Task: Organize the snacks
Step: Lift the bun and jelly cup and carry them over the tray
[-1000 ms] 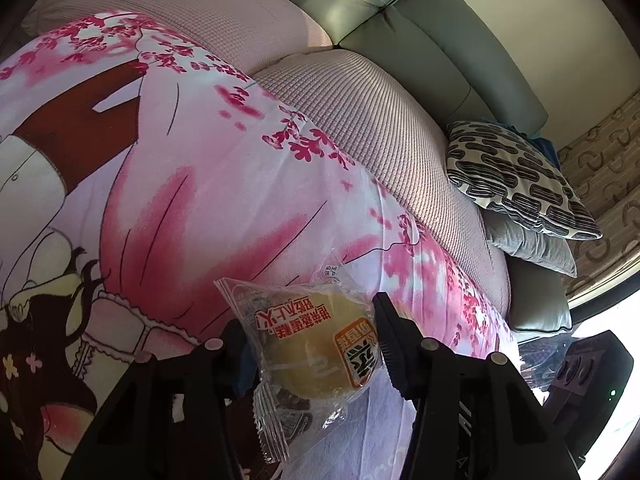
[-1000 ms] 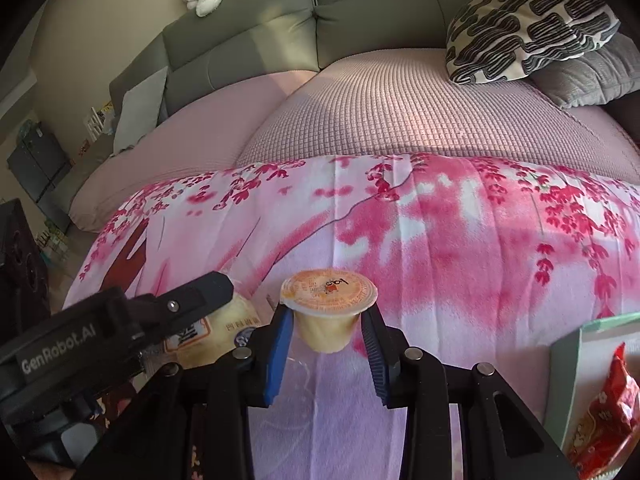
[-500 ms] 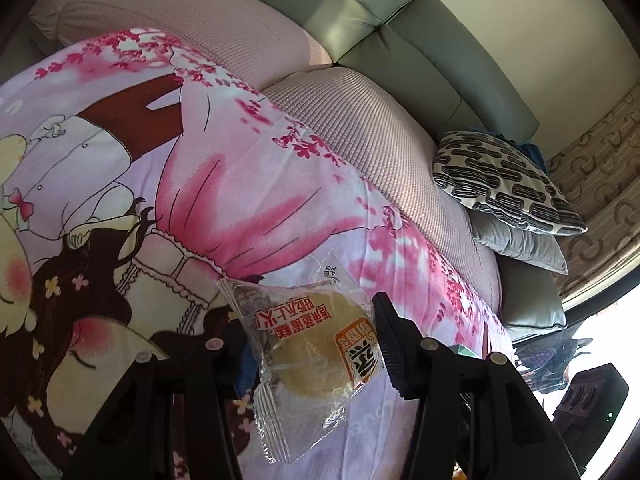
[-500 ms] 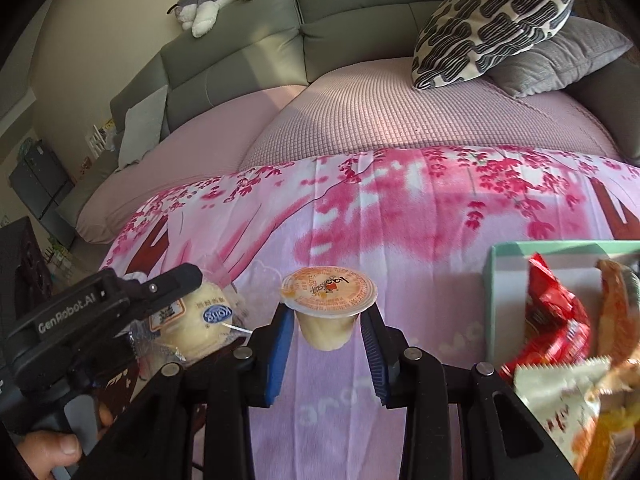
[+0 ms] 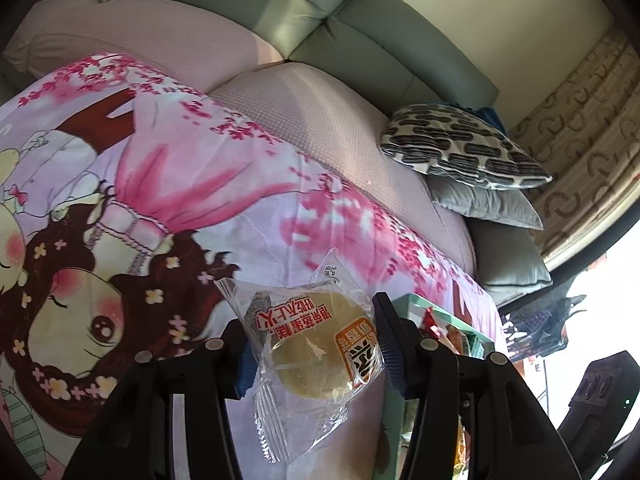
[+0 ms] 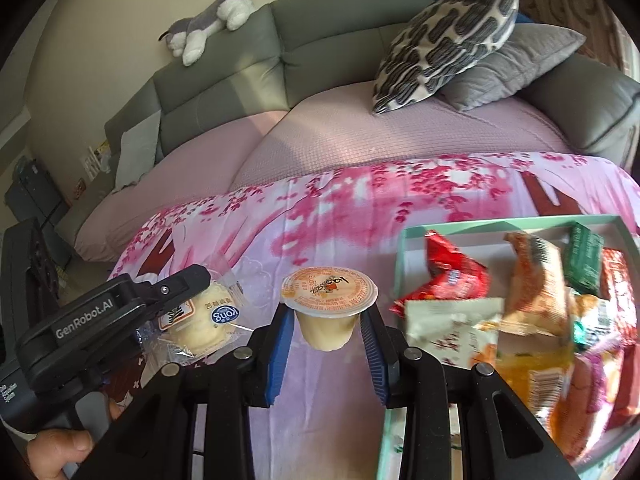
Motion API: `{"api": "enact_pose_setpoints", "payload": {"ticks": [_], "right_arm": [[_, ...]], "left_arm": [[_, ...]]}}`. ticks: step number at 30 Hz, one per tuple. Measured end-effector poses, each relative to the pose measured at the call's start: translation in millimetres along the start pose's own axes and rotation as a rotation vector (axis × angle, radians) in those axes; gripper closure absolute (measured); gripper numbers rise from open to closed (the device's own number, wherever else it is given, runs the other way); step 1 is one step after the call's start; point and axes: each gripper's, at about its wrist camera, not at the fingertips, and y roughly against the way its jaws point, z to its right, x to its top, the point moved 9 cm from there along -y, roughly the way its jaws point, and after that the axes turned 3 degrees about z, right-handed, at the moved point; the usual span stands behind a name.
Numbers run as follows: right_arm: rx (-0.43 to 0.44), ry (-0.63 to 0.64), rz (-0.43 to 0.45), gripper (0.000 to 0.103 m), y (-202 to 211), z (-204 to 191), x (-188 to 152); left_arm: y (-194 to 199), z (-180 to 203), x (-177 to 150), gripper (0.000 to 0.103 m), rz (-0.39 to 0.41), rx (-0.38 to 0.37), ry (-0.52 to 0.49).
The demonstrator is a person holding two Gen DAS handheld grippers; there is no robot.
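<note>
Mint-green box (image 6: 408, 236) of snacks has come into view near the right edge of the pink blanket (image 6: 340, 208). Left gripper (image 5: 312, 344) pinches a wrapped bun (image 5: 316, 356); right gripper (image 6: 326, 328) clamps a jelly cup (image 6: 328, 304), both carried toward it for dropping in.

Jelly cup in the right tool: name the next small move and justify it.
Probably carry the jelly cup rightward over the teal snack box and release. The right tool grips it clear of the blanket, and the box beside it already holds packets.
</note>
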Motion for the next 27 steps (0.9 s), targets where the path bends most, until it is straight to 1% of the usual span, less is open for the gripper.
{"api": "enact_pose_setpoints", "payload": {"ticks": [7, 10, 15, 21, 24, 27], "right_arm": [[-0.111, -0.075, 0.075, 0.066, 37.8, 56.7, 12.2], [-0.164, -0.122, 0.084, 0.066, 47.9, 87.9, 12.0], [-0.245, -0.2, 0.106, 0.066, 64.8, 136.6, 11.8], [-0.289, -0.259, 0.131, 0.066, 78.8, 171.1, 10.0], [-0.304, -0.274, 0.145, 0.066, 82.7, 182.2, 10.0], [-0.309, -0.267, 0.153, 0.066, 82.1, 187.7, 9.6]], "left_arm": [[-12.5, 53.6, -30.8, 0.05, -0.07, -0.091, -0.081], [-17.9, 76.9, -47.8, 0.05, -0.109, -0.126, -0.116], [-22.2, 110.2, -70.8, 0.05, -0.147, -0.168, -0.188], [-31.5, 135.8, -89.2, 0.05, -0.172, -0.193, -0.234], [-34.3, 143.2, -93.6, 0.05, -0.168, -0.183, -0.265], [-37.1, 146.4, -97.5, 0.049, -0.17, -0.174, -0.275]]}}
